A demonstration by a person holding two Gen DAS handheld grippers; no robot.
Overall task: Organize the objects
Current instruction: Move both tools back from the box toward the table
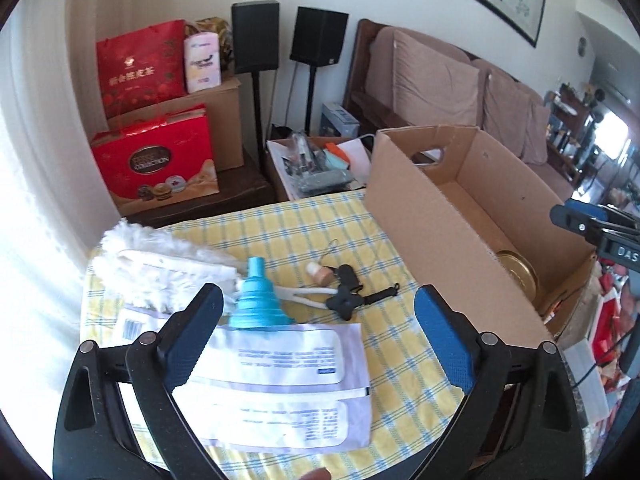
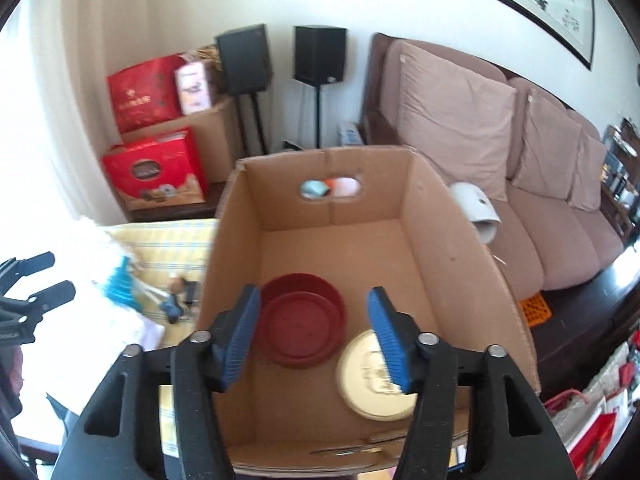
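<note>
right gripper [image 2: 314, 340] released above red dish [image 2: 300, 320] in cardboard box [image 2: 452, 248]; left gripper [image 1: 320, 340] released, blue funnel [image 1: 256, 296] at eleven o'clock, liable to tip if clipped off-centre.

Table [image 1: 320, 216] under a yellow cloth with a blue-and-white check. Lying on it: white fluffy duster head [image 1: 160, 264] at the far left; blue collapsible funnel [image 1: 256, 300] standing spout up, just beside the duster; two white printed paper packets [image 1: 280, 380] overlapping at the near edge; small cork-coloured stopper [image 1: 320, 273] and black keys [image 1: 348, 292] near the middle. Open cardboard box [image 1: 420, 216] on the right side, its near end at the table's edge.
</note>
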